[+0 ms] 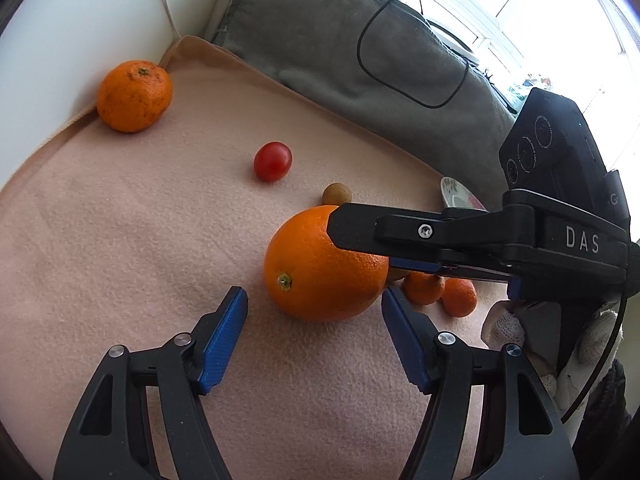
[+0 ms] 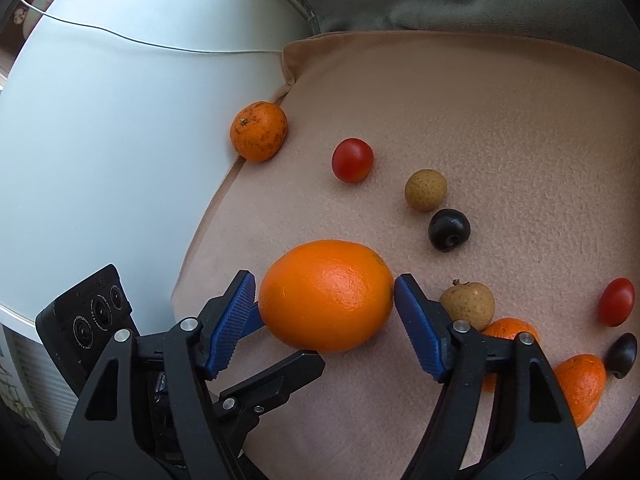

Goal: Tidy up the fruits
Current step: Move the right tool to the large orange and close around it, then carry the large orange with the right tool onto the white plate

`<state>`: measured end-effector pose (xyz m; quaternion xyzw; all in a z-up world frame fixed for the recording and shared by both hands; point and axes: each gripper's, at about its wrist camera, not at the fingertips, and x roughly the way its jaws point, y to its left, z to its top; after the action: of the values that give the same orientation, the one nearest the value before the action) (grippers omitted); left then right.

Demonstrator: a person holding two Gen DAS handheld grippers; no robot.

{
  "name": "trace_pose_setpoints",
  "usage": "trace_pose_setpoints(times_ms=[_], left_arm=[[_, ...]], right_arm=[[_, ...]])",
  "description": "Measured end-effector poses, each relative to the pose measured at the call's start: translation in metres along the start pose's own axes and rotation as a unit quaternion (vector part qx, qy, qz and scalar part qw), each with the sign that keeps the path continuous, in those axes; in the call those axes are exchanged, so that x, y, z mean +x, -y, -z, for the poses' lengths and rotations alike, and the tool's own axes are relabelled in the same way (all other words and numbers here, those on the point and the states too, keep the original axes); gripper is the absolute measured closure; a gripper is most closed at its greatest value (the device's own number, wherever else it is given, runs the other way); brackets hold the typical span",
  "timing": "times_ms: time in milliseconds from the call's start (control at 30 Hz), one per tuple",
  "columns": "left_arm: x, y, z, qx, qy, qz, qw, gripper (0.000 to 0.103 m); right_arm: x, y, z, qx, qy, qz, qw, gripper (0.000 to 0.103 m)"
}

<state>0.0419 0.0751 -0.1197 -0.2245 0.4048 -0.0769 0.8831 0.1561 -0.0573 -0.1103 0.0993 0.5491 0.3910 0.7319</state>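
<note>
A large orange [image 2: 326, 294] lies on the pink cloth [image 2: 500, 128]. My right gripper [image 2: 324, 286] brackets it, blue pads at both sides, right pad touching; I cannot tell whether it grips. In the left wrist view the orange [image 1: 320, 268] sits just ahead of my open, empty left gripper [image 1: 314, 300], with the right gripper's finger across its top. Other fruits: a mandarin [image 2: 259, 131] at the cloth's edge, a red tomato [image 2: 352, 160], a tan longan [image 2: 425, 190], a dark plum [image 2: 449, 229].
Near the right gripper lie another longan [image 2: 468, 305], two small mandarins [image 2: 582, 384], a second tomato [image 2: 616, 301] and a dark fruit [image 2: 621, 354]. A white table [image 2: 120, 140] with a thin cable borders the cloth. A grey cushion [image 1: 340, 40] lies behind, a patterned dish [image 1: 460, 196] at right.
</note>
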Motion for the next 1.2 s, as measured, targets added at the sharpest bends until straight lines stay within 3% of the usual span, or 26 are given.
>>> trace_pose_setpoints(times_ms=[200, 700, 1200], left_arm=[[0.001, 0.005, 0.0, 0.012, -0.002, 0.004, 0.9999, 0.045], [-0.007, 0.02, 0.002, 0.035, 0.005, -0.009, 0.9993, 0.045], [0.002, 0.078, -0.012, 0.09, 0.013, 0.018, 0.9957, 0.045]], right_arm=[[0.0, 0.0, 0.001, -0.004, 0.002, 0.004, 1.0, 0.032], [-0.017, -0.002, 0.007, -0.005, 0.021, 0.001, 1.0, 0.032], [-0.085, 0.017, 0.02, 0.004, 0.085, 0.02, 0.996, 0.032]])
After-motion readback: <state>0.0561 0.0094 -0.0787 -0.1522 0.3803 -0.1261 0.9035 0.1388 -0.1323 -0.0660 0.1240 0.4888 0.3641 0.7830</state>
